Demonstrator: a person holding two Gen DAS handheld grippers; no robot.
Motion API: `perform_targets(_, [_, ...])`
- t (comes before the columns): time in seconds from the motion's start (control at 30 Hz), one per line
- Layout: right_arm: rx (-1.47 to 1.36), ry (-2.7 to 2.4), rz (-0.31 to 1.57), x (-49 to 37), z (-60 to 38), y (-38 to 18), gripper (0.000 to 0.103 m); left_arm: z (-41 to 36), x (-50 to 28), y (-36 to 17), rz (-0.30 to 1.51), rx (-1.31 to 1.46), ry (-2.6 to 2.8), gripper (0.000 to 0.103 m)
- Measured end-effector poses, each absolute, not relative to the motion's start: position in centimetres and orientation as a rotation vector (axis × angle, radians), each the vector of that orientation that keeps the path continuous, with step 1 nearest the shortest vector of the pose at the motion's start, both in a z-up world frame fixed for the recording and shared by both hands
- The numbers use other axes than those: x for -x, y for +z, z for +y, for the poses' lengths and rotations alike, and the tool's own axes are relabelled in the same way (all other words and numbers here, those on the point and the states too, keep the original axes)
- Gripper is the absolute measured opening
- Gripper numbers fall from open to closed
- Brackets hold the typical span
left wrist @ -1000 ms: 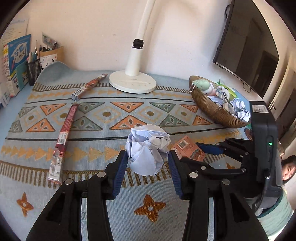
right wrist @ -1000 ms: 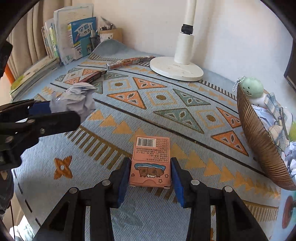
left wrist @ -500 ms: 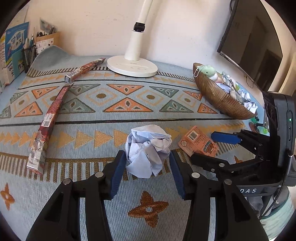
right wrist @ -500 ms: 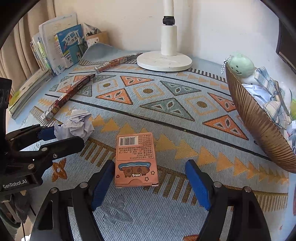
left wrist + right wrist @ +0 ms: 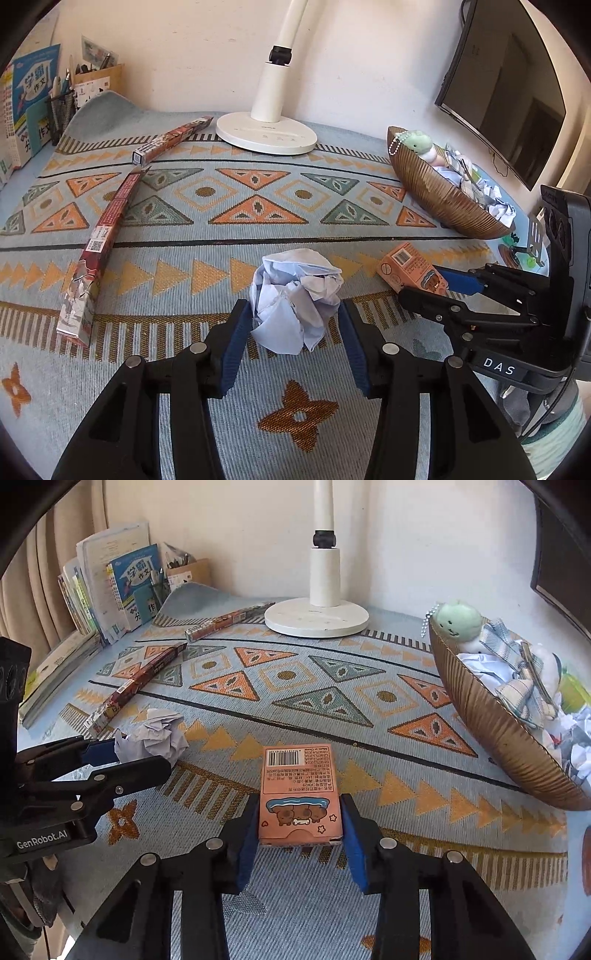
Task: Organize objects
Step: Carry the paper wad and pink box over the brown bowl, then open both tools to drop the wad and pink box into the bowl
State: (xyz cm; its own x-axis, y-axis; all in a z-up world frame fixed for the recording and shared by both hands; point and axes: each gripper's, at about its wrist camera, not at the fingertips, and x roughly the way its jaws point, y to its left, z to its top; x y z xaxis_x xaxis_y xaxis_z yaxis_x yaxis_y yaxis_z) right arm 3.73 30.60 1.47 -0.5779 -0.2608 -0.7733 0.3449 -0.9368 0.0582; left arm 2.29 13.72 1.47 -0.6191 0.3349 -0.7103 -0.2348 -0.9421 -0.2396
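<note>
Both claws gripping: left on paper, right on box.

Left claw [image 5: 295, 325] pinches the crumpled paper ball [image 5: 295, 299] btwn its blue pads, low over the patterned mat [image 5: 258, 229]. Right claw [image 5: 299, 830] has just been closing; pads now press both sides of the orange card box [image 5: 299, 794], flat on the mat, barcode end away. Woven bowl [image 5: 498, 731] w/ plush toy & scraps sits further right; lamp base [image 5: 317, 618] and two long boxes [image 5: 107, 236] toward the wall.
</note>
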Motion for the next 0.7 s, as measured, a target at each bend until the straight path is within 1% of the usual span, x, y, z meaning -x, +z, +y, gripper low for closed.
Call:
perform_targets(0.07, [-1.210,-2.506,0.024,-5.9,31.7,2.1,0.040,13.7,-3.0,2.6,-0.183,1.069,2.579,0.046])
perform_targets(0.13, [-1.192,-2.546,-0.001,-8.1,33.2,2.6,0.040,14.2,-3.1,3.9,-0.208,1.036,2.559,0.046])
perform_targets(0.2, [-1.161,-2.608,-0.036,-9.3,35.5,3.8,0.040,15.9,-2.5,5.7,-0.190,0.995,2.545,0.046])
perform_targets(0.33, [-1.058,-2.750,-0.240,-9.4,42.3,8.8,0.040,21.4,0.1,9.1,-0.101,0.930,2.460,0.046])
perform_targets(0.4, [-0.999,-2.848,-0.317,-8.7,45.8,11.4,0.040,24.2,2.0,10.7,-0.097,0.900,2.406,0.046])
perform_targets(0.5, [-0.970,-3.010,-0.367,-6.4,49.8,13.8,0.040,27.9,6.0,12.5,-0.129,0.894,2.364,0.046])
perform_targets(0.6, [-1.009,-3.035,-0.493,-3.1,52.6,14.7,0.040,30.8,9.6,13.2,-0.164,0.900,2.359,0.046])
perform_targets(0.67, [-1.015,-3.040,-0.529,-0.9,53.4,14.7,0.041,32.4,11.1,13.3,-0.170,0.879,2.351,0.046])
perform_targets(0.7, [-1.024,-3.050,-0.511,0.2,53.6,14.4,0.045,33.1,11.6,13.4,-0.178,0.841,2.344,0.048])
